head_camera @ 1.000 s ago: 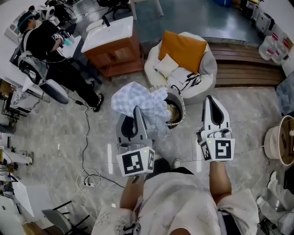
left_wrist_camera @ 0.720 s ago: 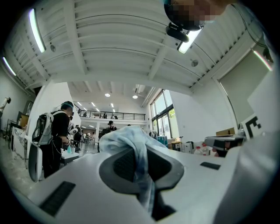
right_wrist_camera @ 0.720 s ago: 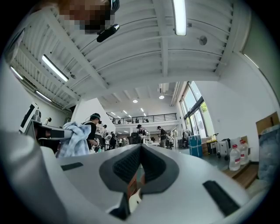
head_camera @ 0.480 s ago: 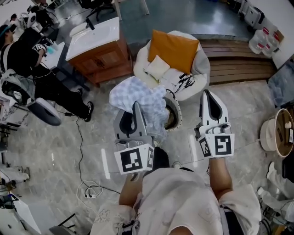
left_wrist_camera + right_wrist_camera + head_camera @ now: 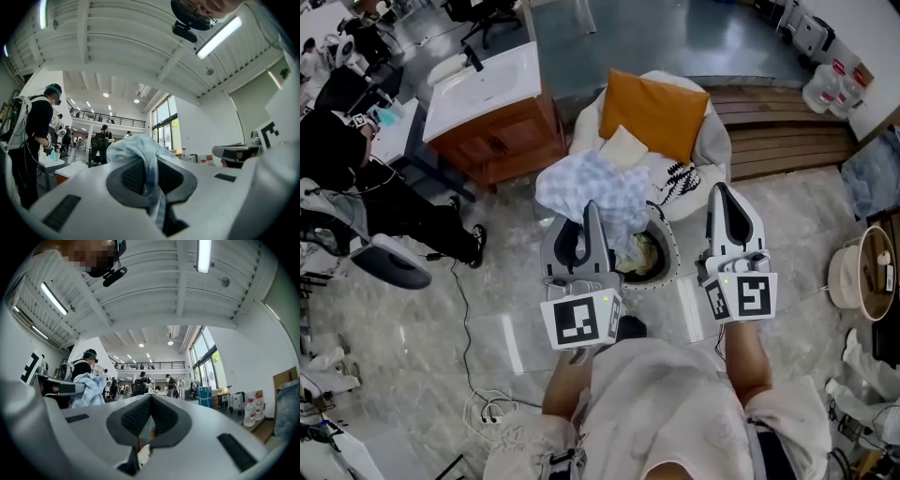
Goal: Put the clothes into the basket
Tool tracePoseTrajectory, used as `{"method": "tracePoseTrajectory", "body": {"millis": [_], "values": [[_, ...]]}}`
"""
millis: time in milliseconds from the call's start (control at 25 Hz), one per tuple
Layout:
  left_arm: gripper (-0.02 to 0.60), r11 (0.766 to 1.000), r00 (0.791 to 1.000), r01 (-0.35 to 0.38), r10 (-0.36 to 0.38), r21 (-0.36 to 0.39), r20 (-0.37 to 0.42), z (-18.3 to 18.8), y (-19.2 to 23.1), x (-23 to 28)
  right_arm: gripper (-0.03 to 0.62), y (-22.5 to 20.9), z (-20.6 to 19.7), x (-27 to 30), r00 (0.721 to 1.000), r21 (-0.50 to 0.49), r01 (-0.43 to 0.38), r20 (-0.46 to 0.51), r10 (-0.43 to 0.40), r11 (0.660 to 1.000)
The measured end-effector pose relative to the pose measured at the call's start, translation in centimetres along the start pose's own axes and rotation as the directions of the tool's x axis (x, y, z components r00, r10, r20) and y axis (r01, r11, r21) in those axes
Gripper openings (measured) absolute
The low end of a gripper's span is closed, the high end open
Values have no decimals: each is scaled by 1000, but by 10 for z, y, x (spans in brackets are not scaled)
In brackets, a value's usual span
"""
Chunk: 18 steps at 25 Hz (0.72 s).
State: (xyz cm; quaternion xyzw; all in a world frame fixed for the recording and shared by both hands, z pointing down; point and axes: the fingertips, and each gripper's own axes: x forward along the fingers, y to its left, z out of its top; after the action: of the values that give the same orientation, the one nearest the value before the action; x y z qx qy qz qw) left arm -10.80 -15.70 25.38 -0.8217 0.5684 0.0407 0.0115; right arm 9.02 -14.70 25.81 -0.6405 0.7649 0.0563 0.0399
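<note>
Head view: left hand-held gripper [image 5: 592, 217], white plastic shell with dark ribbed pads, is clamped on a pale blue checked cloth [image 5: 589, 186]. The cloth is soft and crumpled, bunched up at 12 o'clock off the jaw tips. Part of it drapes over the 10 o'clock rim of the basket [image 5: 676, 255].

The basket is round with a speckled rim and sits on the glossy marble floor [image 5: 469, 281], between the two grippers. Cream fabric already lies inside it.

Right hand-held gripper [image 5: 721, 193] is at 3 o'clock of the basket. Its jaws are together with nothing in them.

Left gripper view: the cloth [image 5: 136, 149] is pinched flat between the pads [image 5: 133, 177], and a thin strip of it runs down the slot.

Right gripper view: the jaw tips of the right one [image 5: 151, 398] meet in a point. The cloth [image 5: 89, 391] shows at 9 o'clock, hanging off the left one [image 5: 56, 386].

At 12 o'clock of the basket is a rounded white beanbag seat [image 5: 712, 141]. On it are:
- a square orange cushion [image 5: 652, 108]
- a small cream pillow [image 5: 623, 145]
- a white textile with black pattern [image 5: 677, 174]

At 10 o'clock is a brown wooden cabinet [image 5: 506, 141] with a white basin top. Wooden slat steps [image 5: 787, 127] are at 2 o'clock. A round tan tub [image 5: 848, 281] sits at the 3 o'clock edge.
</note>
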Motion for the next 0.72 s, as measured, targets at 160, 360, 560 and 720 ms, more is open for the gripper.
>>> {"method": "tracePoseTrajectory", "body": {"millis": [160, 360, 560, 720], "values": [[37, 1000, 1000, 17, -17, -16, -9, -5, 24, 26, -12, 13, -5, 33, 1000, -7, 8, -13, -8, 1000], [35, 999, 999, 28, -30, -32, -36, -15, 36, 56, -12, 11, -16, 64, 999, -14, 10, -48, -10, 1000], [37, 999, 998, 4, -6, -36, -67, -36, 38, 83, -12, -6, -37, 91, 998, 15, -8, -61, 9, 1000], [37, 999, 994, -47, 45, -15, -95, -55, 34, 101, -12, -16, -55, 121, 995, 32, -74, -66, 76, 997]]}}
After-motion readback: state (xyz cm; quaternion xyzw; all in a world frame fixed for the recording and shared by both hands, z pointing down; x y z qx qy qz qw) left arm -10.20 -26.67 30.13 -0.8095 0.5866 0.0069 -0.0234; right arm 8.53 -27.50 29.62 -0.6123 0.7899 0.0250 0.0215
